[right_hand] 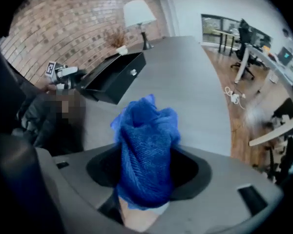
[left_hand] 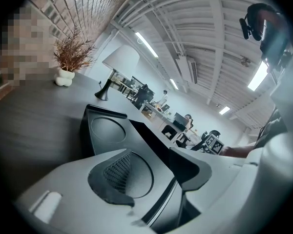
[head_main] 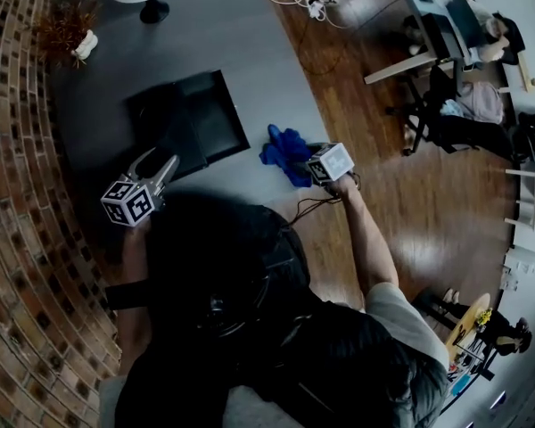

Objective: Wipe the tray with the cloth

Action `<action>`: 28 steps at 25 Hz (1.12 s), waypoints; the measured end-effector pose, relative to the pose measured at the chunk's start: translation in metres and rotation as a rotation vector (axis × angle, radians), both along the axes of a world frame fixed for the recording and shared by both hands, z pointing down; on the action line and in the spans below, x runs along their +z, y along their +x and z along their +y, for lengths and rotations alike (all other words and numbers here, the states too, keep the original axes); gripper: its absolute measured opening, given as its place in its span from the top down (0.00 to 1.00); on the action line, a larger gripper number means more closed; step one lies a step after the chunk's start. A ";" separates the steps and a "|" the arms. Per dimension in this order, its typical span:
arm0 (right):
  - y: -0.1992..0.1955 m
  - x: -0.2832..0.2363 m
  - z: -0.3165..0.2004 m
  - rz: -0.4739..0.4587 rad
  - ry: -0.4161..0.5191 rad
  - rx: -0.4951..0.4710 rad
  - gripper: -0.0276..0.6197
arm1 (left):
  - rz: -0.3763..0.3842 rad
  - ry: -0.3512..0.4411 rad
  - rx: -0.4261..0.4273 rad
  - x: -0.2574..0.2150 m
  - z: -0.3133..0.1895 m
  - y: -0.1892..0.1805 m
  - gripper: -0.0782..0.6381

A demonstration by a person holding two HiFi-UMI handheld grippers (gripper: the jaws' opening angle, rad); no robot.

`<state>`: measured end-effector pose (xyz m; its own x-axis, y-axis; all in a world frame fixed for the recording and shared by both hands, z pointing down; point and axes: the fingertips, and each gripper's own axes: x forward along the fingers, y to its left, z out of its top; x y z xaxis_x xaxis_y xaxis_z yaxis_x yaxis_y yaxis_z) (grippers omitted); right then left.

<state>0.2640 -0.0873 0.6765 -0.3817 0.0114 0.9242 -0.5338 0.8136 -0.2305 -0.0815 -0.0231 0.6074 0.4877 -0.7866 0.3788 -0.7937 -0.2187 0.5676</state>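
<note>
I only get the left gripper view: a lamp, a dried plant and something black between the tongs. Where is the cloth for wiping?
Observer: The head view shows a blue cloth bunched on the grey table, just right of the black tray.
Visitor: Is anything holding it?
Observer: It isn't gripped. In the right gripper view the right tongs stand wide open with the cloth between them.
Visitor: And that black thing in my view?
Observer: From above it is the tray's near edge, and the left tongs look closed on it.
</note>
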 end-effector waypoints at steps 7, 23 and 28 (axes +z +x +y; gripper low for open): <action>-0.167 -0.105 -0.034 -0.307 0.115 -0.155 0.71 | 0.003 0.003 -0.006 0.002 0.000 -0.002 0.55; -0.285 0.021 -0.027 0.098 0.311 -0.946 0.74 | 0.014 0.005 -0.029 0.003 0.002 -0.005 0.55; -0.325 0.011 -0.103 0.012 0.477 -0.562 0.74 | 0.016 0.002 -0.033 0.003 0.000 -0.005 0.55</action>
